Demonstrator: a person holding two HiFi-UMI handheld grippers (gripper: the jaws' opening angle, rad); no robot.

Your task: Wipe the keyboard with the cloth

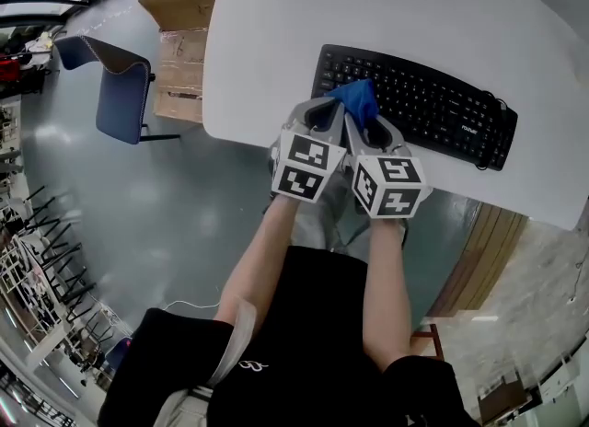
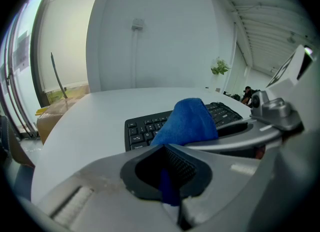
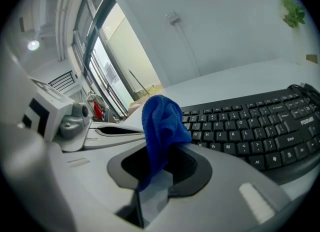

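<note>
Head view: left tongs point(image 1: 319, 120) and right tongs point(image 1: 370, 127) sat side by side at the near edge of the white surface point(image 1: 276, 39), almost touching. A bunched blue cloth point(image 1: 357, 98) stuck out between them toward 12 o'clock. The cloth lay over the near-left corner of the black keyboard point(image 1: 433, 103). The keyboard lay slanted on the surface, its long side running from about 11 o'clock down toward 4 o'clock of the frame.

Left gripper view: the left tongs point(image 2: 171, 183) were closed down, with a thin strip of the cloth point(image 2: 187, 121) pinched in the gap. The rest of the cloth stood up in a hump at 12 o'clock of the tips. The keyboard point(image 2: 142, 128) was just behind it, partly covered. The other tool crossed the frame at 3 o'clock.

Right gripper view: the right tongs point(image 3: 150, 178) were also closed on the cloth point(image 3: 160, 118). A fold dropped straight into the gap and the bulk stood upright above it. The keyboard point(image 3: 250, 126) stretched off toward 3 o'clock, keys clear.

So both tongs had hold of the same cloth. I could not tell whether the cloth pressed on the keys or only hung over them.

Other stuff, head view: blue chair point(image 1: 121, 92) at 9 o'clock on the grey floor point(image 1: 166, 204). Cardboard boxes point(image 1: 179, 11) at 11 o'clock, beside the surface's left edge. Person's bare forearms point(image 1: 386, 296) ran down to 6 o'clock. A small green plant point(image 2: 219, 67) showed far back in the left gripper view.
</note>
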